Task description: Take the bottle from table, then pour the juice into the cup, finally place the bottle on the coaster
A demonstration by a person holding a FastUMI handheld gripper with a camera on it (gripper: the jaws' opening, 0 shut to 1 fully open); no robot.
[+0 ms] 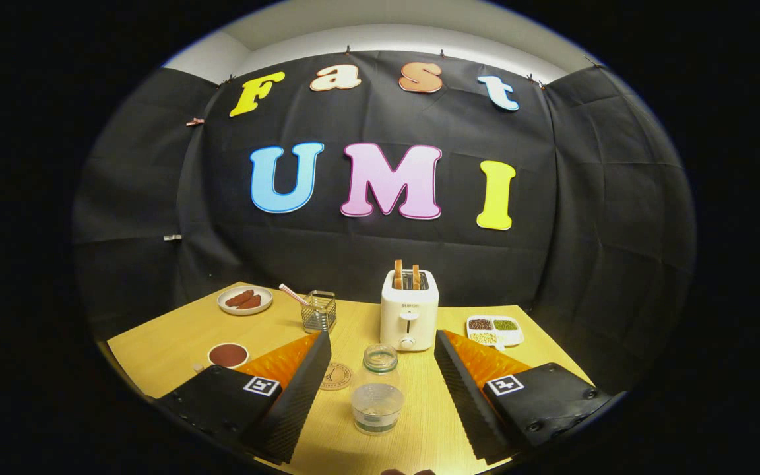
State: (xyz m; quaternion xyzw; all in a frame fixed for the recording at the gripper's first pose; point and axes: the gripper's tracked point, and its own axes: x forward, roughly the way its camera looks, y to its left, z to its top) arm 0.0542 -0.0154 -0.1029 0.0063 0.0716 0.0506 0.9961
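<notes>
Standing on a light wooden table are the task's things and some clutter, taken from left to right. Farthest left at the back sits a white plate with two brown pieces on it, and nearer the camera a small white dish filled with something reddish-brown. Just past the left finger's tip lies a round coaster, printed with a small emblem and ringed lettering too small to read. Behind it is a wire basket with a striped straw leaning out.

In the middle stands the bottle, clear, with its mouth open, and right in front of it, closer to the camera, the clear plastic cup; the two overlap in view, so whether they touch cannot be told. Behind them is a white toaster with two slices up, its front bearing a short brand word that looks like "SUPOR". To the right is a white divided tray of beans and grains.

The gripper is spread wide and holds nothing. Its black ribbed fingers flank the bottle and cup on either side without touching them. Each finger carries a square black-and-white marker.
</notes>
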